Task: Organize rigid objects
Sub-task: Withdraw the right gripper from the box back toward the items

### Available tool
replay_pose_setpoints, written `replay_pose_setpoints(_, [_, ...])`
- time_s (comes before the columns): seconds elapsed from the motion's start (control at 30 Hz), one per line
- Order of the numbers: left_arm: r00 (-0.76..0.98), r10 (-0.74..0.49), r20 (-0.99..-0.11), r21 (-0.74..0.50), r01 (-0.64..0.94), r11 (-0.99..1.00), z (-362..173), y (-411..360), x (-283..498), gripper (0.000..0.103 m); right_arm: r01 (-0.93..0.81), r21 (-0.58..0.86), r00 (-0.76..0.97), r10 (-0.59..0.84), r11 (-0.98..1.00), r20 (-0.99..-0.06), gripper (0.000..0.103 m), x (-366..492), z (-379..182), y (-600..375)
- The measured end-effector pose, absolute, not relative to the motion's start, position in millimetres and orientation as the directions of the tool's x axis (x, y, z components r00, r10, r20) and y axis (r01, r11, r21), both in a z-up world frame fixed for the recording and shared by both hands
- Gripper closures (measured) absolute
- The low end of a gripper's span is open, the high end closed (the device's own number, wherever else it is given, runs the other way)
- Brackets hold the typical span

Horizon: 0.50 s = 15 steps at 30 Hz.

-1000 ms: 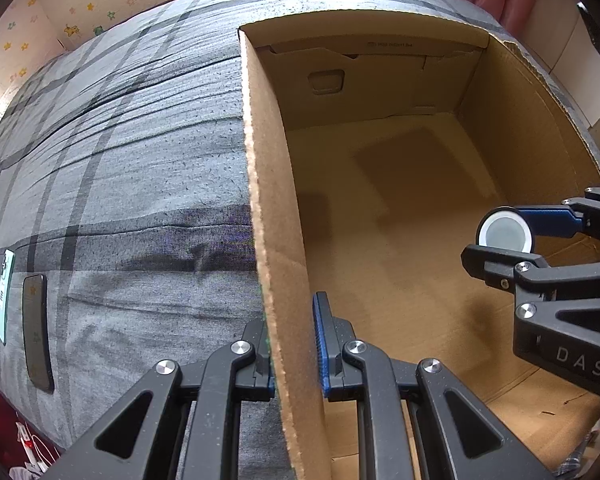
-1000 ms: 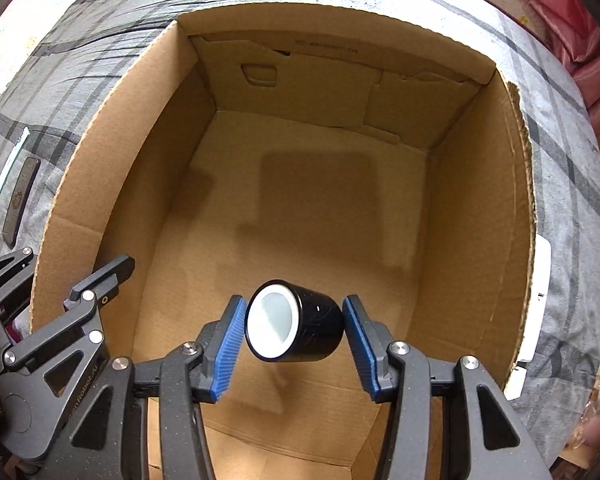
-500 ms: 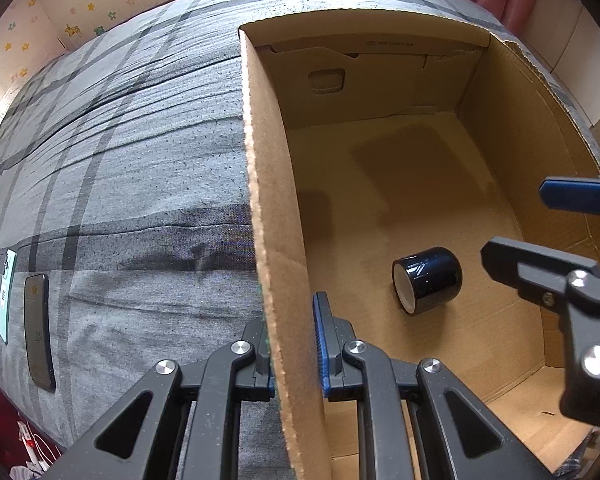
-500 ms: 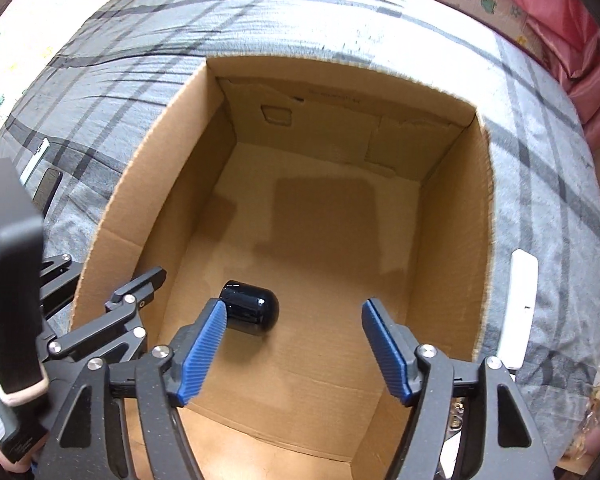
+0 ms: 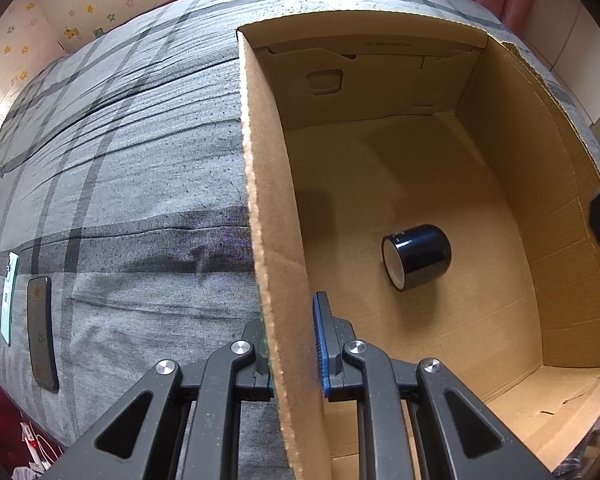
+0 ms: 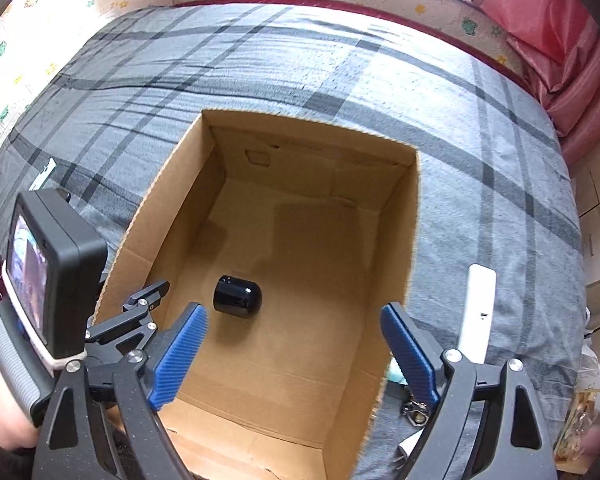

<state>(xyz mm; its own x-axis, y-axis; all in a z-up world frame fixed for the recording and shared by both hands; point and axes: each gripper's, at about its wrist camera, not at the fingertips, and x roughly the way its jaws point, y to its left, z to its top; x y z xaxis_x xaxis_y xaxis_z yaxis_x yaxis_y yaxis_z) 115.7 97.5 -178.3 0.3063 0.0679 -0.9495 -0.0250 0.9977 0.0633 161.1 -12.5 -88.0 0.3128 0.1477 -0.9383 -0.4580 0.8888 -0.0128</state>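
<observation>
Left wrist view is showing the black cylinder (image 5: 418, 256) lying on its side on the floor of the cardboard box (image 5: 380, 24), its pale flat end facing toward nine o'clock and nothing touching it. From the right wrist view the same black cylinder (image 6: 238, 297) is resting near the box's left wall, at about ten o'clock from the right gripper (image 6: 296, 354), whose blue-padded fingers are standing wide apart and holding nothing above the box's near end. The left gripper (image 5: 290, 344) is clamping the left wall of the cardboard box (image 6: 414, 216), one finger outside and one blue pad inside, pressed against the cardboard. The box is sitting on a grey plaid bedsheet (image 5: 120, 152). At nine o'clock in the left wrist view, a dark phone (image 5: 42, 332) and a pale green card (image 5: 9, 296) are lying side by side on the sheet. At three o'clock in the right wrist view, a white remote-like bar (image 6: 478, 312) is lying just beside the box's right wall.
</observation>
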Motion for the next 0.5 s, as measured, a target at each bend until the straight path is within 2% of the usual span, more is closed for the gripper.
replay_pose_setpoints(0.23, [0.302,0.075,-0.95,0.071,-0.024,0.997,-177.0,95.7,116.6,0.087,-0.434,-0.014,0.322,0.14,0.901,-0.936,0.007,163.4,-72.0,-33.2])
replay_pose_setpoints(0.33, [0.297,0.08,-0.952,0.075,-0.028,0.997,-177.3,95.3,118.4,0.087,-0.422,-0.009,0.319,0.139,0.907,-0.938,0.001,165.8,-68.1,-46.9])
replay_pose_setpoints(0.5, [0.294,0.075,-0.953,0.068,-0.033,0.997,-177.4,96.3,118.7,0.087,-0.386,-0.038,0.333,0.101,0.922,-0.938,0.001,170.8,-64.4,-75.3])
